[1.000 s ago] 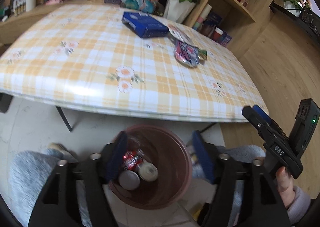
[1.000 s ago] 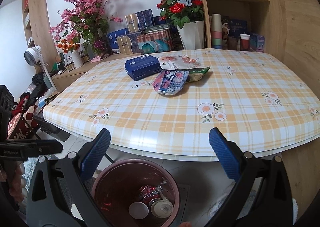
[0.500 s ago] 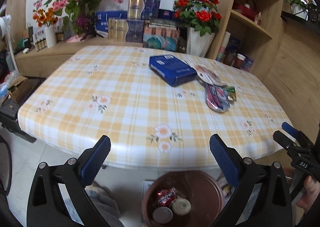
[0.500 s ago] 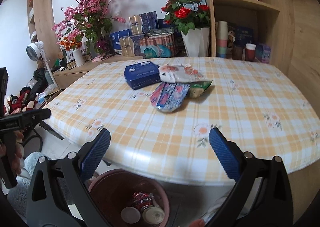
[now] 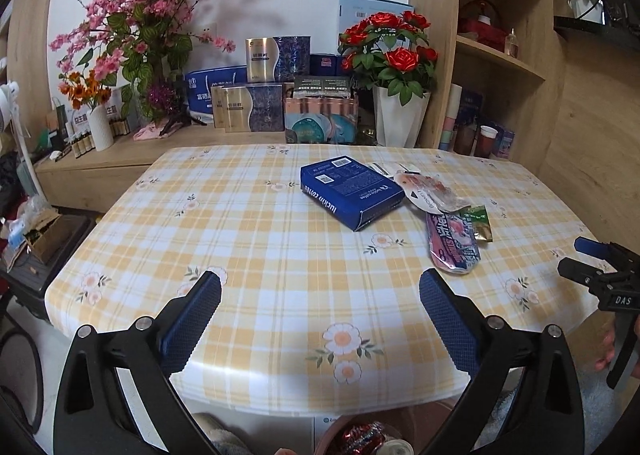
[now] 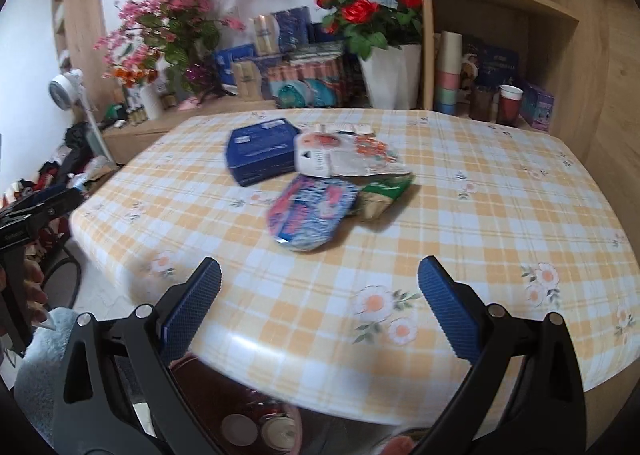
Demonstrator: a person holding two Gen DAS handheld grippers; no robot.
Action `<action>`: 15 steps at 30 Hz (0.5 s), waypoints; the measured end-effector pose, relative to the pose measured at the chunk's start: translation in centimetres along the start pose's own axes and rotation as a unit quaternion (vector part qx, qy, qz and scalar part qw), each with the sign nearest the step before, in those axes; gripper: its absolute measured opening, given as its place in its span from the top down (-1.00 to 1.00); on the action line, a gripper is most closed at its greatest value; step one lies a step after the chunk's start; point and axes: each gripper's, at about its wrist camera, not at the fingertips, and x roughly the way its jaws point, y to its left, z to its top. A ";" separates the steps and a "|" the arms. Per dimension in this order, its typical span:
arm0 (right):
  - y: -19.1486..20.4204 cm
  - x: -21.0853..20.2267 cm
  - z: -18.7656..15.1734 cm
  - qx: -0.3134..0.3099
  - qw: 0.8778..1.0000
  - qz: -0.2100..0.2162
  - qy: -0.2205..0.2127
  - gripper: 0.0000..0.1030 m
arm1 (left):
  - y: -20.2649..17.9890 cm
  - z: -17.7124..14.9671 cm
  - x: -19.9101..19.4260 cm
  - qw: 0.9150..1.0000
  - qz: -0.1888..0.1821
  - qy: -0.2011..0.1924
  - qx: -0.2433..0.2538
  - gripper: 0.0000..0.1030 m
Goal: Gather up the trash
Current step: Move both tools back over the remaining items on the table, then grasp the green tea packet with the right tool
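A blue box point(image 5: 350, 191) point(image 6: 262, 153) lies on the yellow checked table point(image 5: 256, 239) point(image 6: 500, 215). Beside it lie a white snack packet point(image 5: 426, 191) point(image 6: 344, 157), a blue-pink wrapper point(image 5: 454, 245) point(image 6: 310, 209) and a small green packet point(image 5: 478, 221) point(image 6: 380, 197). My left gripper point(image 5: 320, 305) is open and empty above the table's near edge. My right gripper point(image 6: 319, 301) is open and empty, also near the front edge. A brown bin point(image 5: 362, 439) point(image 6: 240, 411) with cans in it stands on the floor below.
Flower vases point(image 5: 400, 119), gift boxes point(image 5: 250, 107) and a wooden shelf unit point(image 5: 496, 55) stand behind the table. A low sideboard point(image 5: 100, 171) with bottles runs along the left. Clutter lies on the floor at the left point(image 6: 60, 171).
Both grippers have risen from over the bin to the level of the table top. The left jaws have opened wide. The right gripper has moved closer to the wrappers.
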 end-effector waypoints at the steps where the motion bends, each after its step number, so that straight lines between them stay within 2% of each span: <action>1: -0.6 0.5 0.2 0.008 1.000 0.005 0.005 -0.89 | -0.1 0.2 0.5 1.000 -0.001 -0.001 0.002 -0.88; 9: -6.1 5.3 2.9 0.054 0.998 -0.026 0.013 -0.88 | -1.4 1.6 4.4 1.000 -0.003 -0.001 0.017 -0.89; 10: -6.4 5.9 3.2 0.055 0.998 -0.026 0.016 -0.84 | -1.6 1.7 5.0 1.000 -0.006 0.002 0.016 -0.89; 11: -6.6 6.7 3.5 0.058 0.998 -0.023 0.020 -0.70 | -1.8 1.9 5.6 1.000 -0.009 0.005 0.016 -0.88; 15: -7.4 10.4 4.7 0.073 0.996 -0.003 0.045 -0.48 | -2.7 2.1 7.5 1.000 -0.012 0.015 0.018 -0.88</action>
